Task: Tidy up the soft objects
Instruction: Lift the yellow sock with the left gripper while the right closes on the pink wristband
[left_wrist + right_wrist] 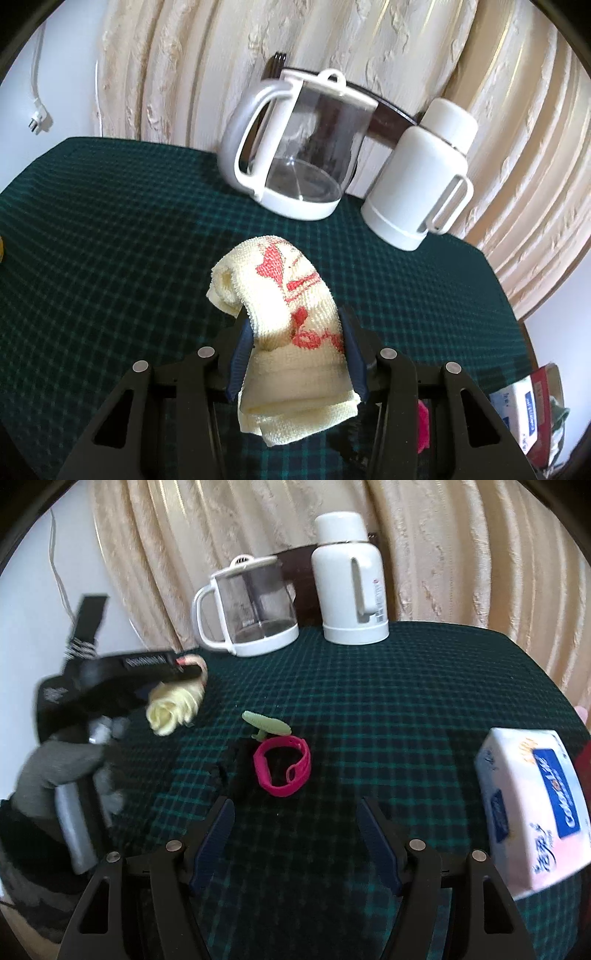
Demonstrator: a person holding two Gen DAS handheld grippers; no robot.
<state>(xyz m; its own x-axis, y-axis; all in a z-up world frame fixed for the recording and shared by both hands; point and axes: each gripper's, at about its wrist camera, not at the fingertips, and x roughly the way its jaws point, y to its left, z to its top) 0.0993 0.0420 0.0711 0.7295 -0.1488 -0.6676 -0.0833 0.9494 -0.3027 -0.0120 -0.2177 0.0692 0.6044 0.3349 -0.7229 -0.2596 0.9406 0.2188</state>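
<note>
A rolled pale-yellow towel (284,295) with red stitching hangs above the green checked tablecloth (110,240), and my left gripper (295,317) is shut on it, blue pads pressing both sides. In the right wrist view the same towel (173,705) shows at the left, held off the table by a hand in a grey glove (55,771). My right gripper (295,805) stands open over the cloth with nothing between its fingers. Just beyond its tips lie a pink wristband (282,766), a pale green soft piece (267,725) and a dark black item (231,771).
A clear jug with a white handle (245,609) and a white thermos (351,583) stand at the table's far edge before a beige curtain. A tissue pack (532,812) sits at the right edge. A power plug (37,118) hangs on the left wall.
</note>
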